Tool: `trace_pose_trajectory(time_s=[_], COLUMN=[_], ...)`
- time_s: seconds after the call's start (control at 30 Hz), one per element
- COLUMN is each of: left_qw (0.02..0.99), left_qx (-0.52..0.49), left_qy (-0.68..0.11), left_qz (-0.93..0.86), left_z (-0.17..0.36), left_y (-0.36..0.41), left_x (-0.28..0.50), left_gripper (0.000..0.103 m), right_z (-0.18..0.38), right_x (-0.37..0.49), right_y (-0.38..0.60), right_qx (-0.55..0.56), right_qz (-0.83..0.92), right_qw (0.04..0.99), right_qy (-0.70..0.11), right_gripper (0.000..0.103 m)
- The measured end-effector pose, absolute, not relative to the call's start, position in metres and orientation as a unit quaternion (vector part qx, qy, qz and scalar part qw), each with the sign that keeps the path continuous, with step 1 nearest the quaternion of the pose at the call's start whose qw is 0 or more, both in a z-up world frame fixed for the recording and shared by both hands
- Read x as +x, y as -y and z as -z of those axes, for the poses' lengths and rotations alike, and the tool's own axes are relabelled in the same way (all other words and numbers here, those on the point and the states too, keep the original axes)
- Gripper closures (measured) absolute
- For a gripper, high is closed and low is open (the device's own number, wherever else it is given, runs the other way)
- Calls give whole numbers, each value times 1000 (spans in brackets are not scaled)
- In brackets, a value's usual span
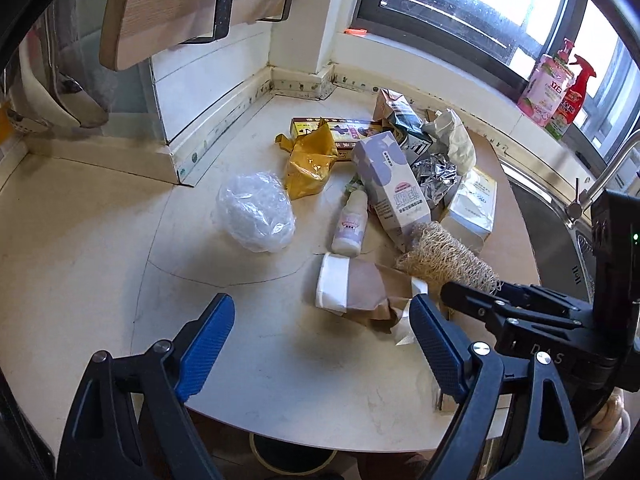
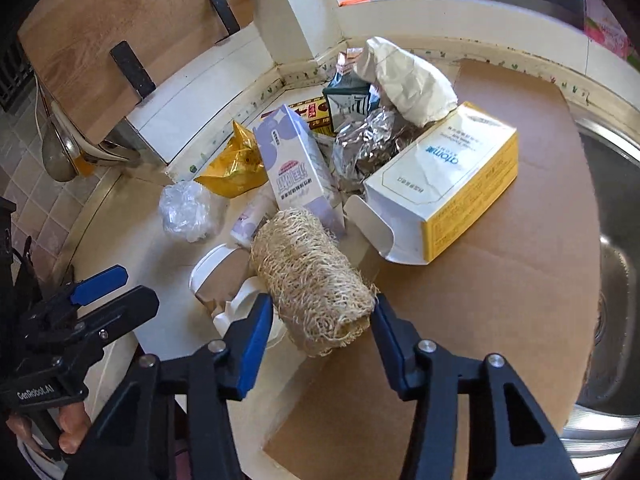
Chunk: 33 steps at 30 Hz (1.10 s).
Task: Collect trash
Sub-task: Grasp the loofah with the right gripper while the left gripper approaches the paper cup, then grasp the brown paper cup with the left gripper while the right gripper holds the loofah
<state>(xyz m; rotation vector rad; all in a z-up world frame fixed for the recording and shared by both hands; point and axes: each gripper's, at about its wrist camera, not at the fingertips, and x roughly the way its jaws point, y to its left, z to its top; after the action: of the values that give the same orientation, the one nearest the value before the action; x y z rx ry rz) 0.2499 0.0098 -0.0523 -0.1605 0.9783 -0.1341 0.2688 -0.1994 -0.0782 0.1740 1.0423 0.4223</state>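
Note:
A pile of trash lies on the counter. A tan loofah [image 2: 312, 280] lies nearest, between the open jaws of my right gripper [image 2: 322, 312], which closes around its near end without clearly gripping it; it also shows in the left wrist view [image 1: 448, 260]. A crushed brown paper cup [image 1: 360, 292] with a white rim lies beside it. My left gripper [image 1: 322, 320] is open and empty just in front of the cup. Behind lie a purple-white carton [image 1: 392, 192], a small white bottle [image 1: 350, 224], a yellow wrapper [image 1: 310, 164], a clear plastic ball [image 1: 254, 212], foil [image 2: 368, 148] and a white-yellow box [image 2: 444, 176].
A brown cardboard sheet [image 2: 500, 280] covers the right counter beside a steel sink [image 2: 612, 280]. A wooden shelf [image 1: 172, 4] hangs at the back left. Pink and red bottles [image 1: 556, 88] stand on the window sill. The counter's front edge is close below the grippers.

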Motion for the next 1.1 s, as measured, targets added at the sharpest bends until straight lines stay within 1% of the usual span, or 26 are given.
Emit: trace_pose_trajectory(time_s=[0.1,0.23,0.43,0.6,0.8,1.1], left_qw=[871,861,850,838,834,827], left_qx=[-93,-117,-124,-125,-132,-145], left_qy=[-478,-490,-511,-532,-535,-542], left_qz=[66,70,41,0,-45,-38], left_z=[53,55,64,77,89,99], left_y=[-7,-3,8,18,26,25], left_x=[254,262,273,283,297,294], left_gripper=[15,15,15,15,15,16], right_z=[73,60,40,37,52,63], right_x=[260,243,218,206,202,187], right_y=[203,213,237,254,267,270], right_qx=[93,114,137,159,182,199], right_qz=[-216,-220,-180,-150,-144,-151], right_qw=[845,853,878,892,884,875], right_qy=[-480,-459,-421,-395,-406,-414], right_gripper=[64,65,69,70,70,70])
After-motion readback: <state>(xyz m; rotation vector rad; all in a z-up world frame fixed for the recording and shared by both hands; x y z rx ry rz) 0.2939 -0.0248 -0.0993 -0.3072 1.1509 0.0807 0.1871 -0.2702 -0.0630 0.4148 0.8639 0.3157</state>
